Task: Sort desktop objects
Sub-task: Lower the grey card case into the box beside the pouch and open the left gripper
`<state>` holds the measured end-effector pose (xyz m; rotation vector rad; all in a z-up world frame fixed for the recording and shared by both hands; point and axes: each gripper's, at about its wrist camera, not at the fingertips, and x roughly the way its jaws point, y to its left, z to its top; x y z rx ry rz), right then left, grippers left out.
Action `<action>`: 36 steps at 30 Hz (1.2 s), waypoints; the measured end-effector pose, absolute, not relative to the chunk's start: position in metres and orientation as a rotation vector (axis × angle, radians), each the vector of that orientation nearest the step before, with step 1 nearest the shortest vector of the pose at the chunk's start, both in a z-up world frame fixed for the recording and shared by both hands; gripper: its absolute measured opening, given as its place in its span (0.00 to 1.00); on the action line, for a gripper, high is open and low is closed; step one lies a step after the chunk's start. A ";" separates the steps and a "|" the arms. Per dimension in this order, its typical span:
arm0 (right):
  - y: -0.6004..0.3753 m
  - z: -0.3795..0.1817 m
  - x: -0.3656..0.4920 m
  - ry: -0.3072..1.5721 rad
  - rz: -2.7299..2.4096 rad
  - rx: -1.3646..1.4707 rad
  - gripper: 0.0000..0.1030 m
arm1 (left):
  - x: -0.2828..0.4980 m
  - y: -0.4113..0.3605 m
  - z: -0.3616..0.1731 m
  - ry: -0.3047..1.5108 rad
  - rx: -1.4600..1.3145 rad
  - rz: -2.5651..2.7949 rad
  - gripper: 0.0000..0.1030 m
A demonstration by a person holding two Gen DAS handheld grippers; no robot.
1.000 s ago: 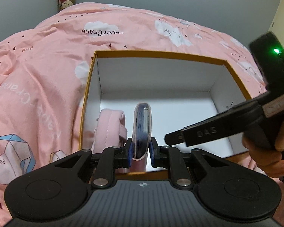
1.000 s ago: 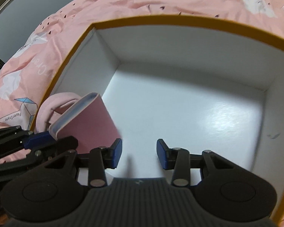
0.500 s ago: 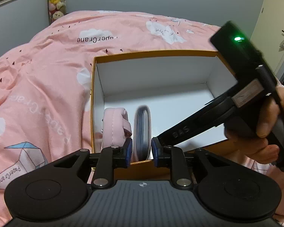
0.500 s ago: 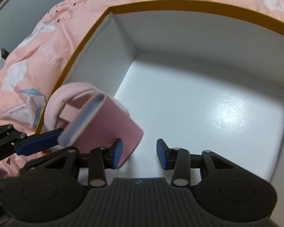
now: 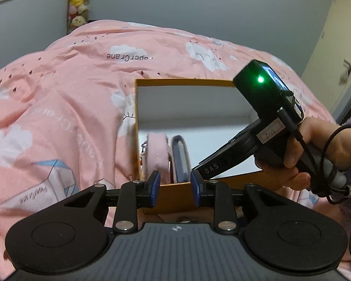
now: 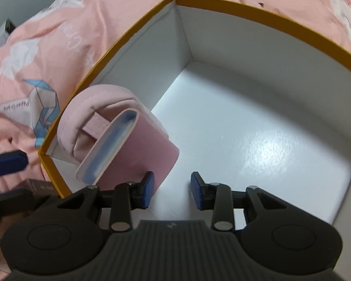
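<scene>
An orange-rimmed white box [image 5: 184, 82] [image 6: 245, 7] lies on the bed. In its near left corner a pink padded pouch [image 5: 156, 149] [image 6: 86, 107] stands on edge against the wall. A pink notebook [image 5: 181, 157] [image 6: 138, 154] with blue-edged pages leans on the pouch. My left gripper [image 5: 175, 182] hovers outside the box's near wall, jaws opening, nothing between them. My right gripper [image 6: 172, 187] points down into the box, jaws closing over bare white floor, its left pad just beside the notebook's cover.
A rumpled pink bedcover [image 5: 70, 117] with cloud prints surrounds the box. The hand [image 5: 316, 145] holding the right gripper reaches in from the right. Plush toys [image 5: 78, 4] hang at the back left, a door [image 5: 346, 46] stands at the right. A small dark box [image 6: 39, 188] lies by the near left corner.
My left gripper has let go of the notebook and drawn back out of the box. The notebook now leans on the pouch. The right gripper has rolled and shifted towards the notebook.
</scene>
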<state>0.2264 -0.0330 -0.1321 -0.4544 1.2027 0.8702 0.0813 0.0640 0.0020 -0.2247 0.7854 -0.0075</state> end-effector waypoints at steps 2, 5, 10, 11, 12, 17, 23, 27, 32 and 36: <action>-0.030 -0.130 0.226 1.191 0.882 -0.503 0.37 | 0.078 0.070 0.003 0.773 -0.236 0.022 0.33; -0.025 -0.125 0.225 1.169 0.904 -0.586 0.37 | 0.073 0.081 0.005 0.752 -0.273 0.053 0.34; -0.019 -0.120 0.224 1.137 0.944 -0.688 0.33 | 0.068 0.101 -0.001 0.770 -0.336 0.084 0.34; -0.018 -0.120 0.225 1.133 0.954 -0.709 0.33 | 0.068 0.103 -0.002 0.778 -0.343 0.089 0.34; -0.017 -0.122 0.225 1.133 0.962 -0.729 0.32 | 0.068 0.105 -0.004 0.783 -0.352 0.087 0.34; -0.012 -0.135 0.233 1.177 1.000 -0.767 0.25 | 0.071 0.108 -0.012 0.782 -0.394 0.051 0.34; -0.006 -0.135 0.237 1.153 1.056 -0.726 0.12 | 0.080 0.105 -0.022 0.793 -0.397 0.028 0.34; -0.007 -0.140 0.240 1.177 1.069 -0.706 0.06 | 0.080 0.103 -0.024 0.800 -0.399 0.019 0.34; -0.016 -0.144 0.239 1.205 1.060 -0.703 0.07 | 0.076 0.095 -0.021 0.782 -0.361 0.035 0.34; -0.028 -0.137 0.242 1.194 1.016 -0.684 0.12 | 0.072 0.087 -0.016 0.762 -0.321 0.048 0.34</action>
